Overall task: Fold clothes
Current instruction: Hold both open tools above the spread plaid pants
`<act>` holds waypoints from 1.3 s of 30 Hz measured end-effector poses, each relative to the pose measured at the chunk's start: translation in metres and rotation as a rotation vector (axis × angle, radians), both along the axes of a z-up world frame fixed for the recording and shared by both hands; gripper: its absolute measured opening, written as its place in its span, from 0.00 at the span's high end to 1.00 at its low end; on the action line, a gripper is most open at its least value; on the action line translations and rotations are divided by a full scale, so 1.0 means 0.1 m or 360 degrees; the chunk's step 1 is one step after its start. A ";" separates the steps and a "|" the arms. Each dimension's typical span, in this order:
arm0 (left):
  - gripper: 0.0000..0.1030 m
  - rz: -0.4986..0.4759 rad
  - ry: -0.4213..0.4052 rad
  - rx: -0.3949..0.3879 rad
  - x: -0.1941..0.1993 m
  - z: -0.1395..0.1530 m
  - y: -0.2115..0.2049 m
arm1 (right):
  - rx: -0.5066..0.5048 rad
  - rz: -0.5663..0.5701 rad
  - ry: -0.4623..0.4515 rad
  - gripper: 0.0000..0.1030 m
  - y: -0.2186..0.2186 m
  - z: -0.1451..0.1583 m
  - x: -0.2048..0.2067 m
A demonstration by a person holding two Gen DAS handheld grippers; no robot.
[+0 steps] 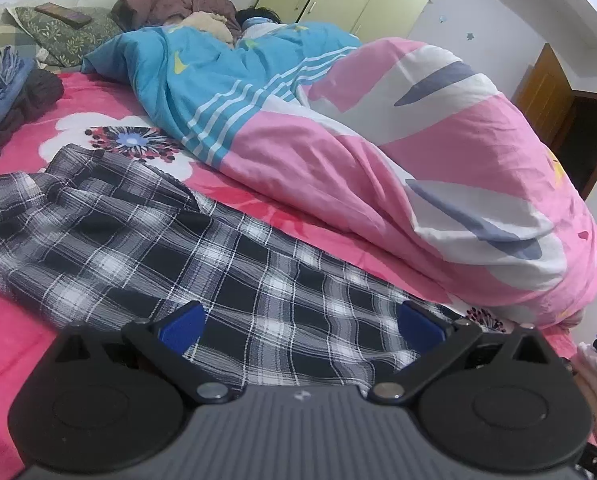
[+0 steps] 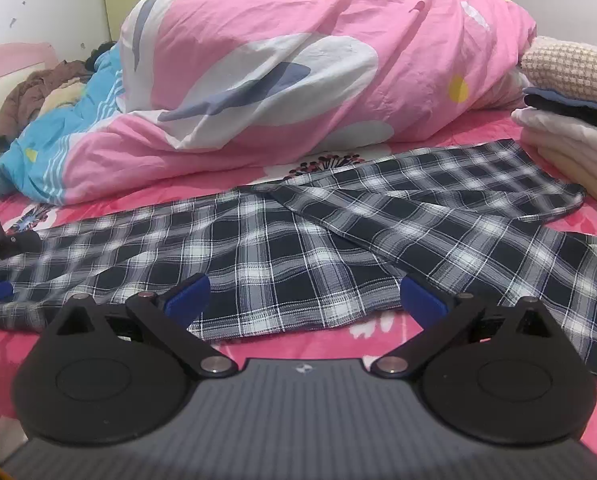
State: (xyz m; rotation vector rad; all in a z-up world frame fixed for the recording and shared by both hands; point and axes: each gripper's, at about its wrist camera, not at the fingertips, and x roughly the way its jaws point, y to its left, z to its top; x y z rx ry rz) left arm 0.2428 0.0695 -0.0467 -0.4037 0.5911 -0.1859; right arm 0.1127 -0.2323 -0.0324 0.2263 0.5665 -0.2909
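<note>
The plaid trousers [image 2: 298, 248] lie spread on the bed [image 2: 282, 340], apparently not yet folded. Both the left hand-held gripper [image 1: 300, 326] and right hand-held gripper [image 2: 304, 298] hover spread, empty; next, pinching a hem.

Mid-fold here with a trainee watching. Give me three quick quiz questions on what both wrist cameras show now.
1. True or false: the left gripper is shut on the plaid garment.
2. What lies right of the plaid garment in the right wrist view? A) folded stack of clothes B) a basket C) a chair
3. The bulky pink quilt lies ____ the garment, seen from the right gripper.

Key: 1 false; 2 A; 3 beyond.
</note>
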 end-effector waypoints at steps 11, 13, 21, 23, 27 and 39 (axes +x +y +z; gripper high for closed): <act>0.00 0.0004 -0.0005 0.0012 0.00 0.01 0.01 | -0.0004 0.0017 -0.0008 0.01 0.05 0.02 0.00; 0.00 0.0006 -0.0006 0.0012 0.00 0.01 0.02 | -0.0005 0.0020 -0.0008 0.01 0.06 0.02 0.00; 0.00 0.0014 -0.0008 0.0004 -0.01 0.02 0.05 | -0.0002 0.0027 -0.0009 0.01 0.09 0.04 0.00; 0.00 0.0013 -0.0010 0.0004 -0.01 0.03 0.06 | -0.0004 0.0031 -0.0011 0.01 0.10 0.05 0.00; 0.00 0.0013 -0.0015 0.0003 -0.02 0.03 0.06 | -0.0008 0.0033 -0.0013 0.01 0.11 0.05 0.00; 0.00 0.0010 -0.0015 0.0019 -0.01 0.03 0.05 | 0.0004 0.0029 -0.0011 0.01 0.09 0.03 -0.02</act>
